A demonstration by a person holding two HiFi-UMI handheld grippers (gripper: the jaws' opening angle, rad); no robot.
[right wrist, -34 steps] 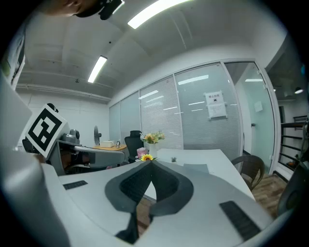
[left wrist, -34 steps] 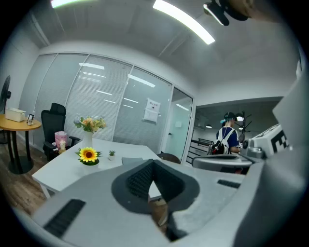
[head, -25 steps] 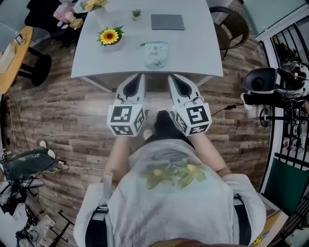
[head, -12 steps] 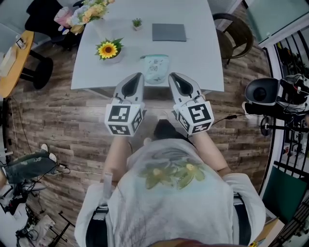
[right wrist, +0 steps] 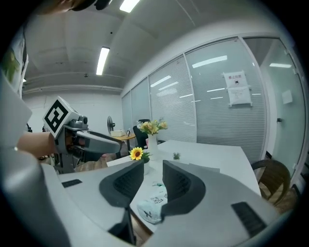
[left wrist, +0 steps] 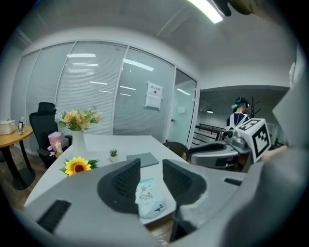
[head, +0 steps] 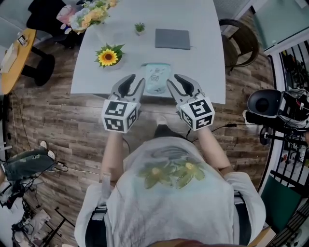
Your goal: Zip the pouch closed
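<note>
A pale mint pouch [head: 157, 78] with small prints lies at the near edge of the white table [head: 203, 62]. My left gripper [head: 131, 80] hovers just left of it and my right gripper [head: 181, 81] just right of it. Both are at the table's edge and apart from the pouch. Both pairs of jaws are opening, with nothing between them. In the left gripper view the pouch [left wrist: 149, 202] shows beyond and below the left gripper [left wrist: 151, 164]. The right gripper view shows the pouch [right wrist: 153, 205] low between the jaws of the right gripper [right wrist: 152, 165], farther off.
A sunflower in a pot [head: 108, 56] stands left of the pouch. Behind are a grey pad [head: 173, 39], a tiny plant [head: 139, 28] and a vase of flowers [head: 91, 12]. A chair [head: 239, 41] stands at the table's right, and a round wooden table [head: 12, 58] at far left.
Both grippers have moved forward from over the floor to the table's near edge, either side of the pouch. Their jaws, shut before, now stand apart.
</note>
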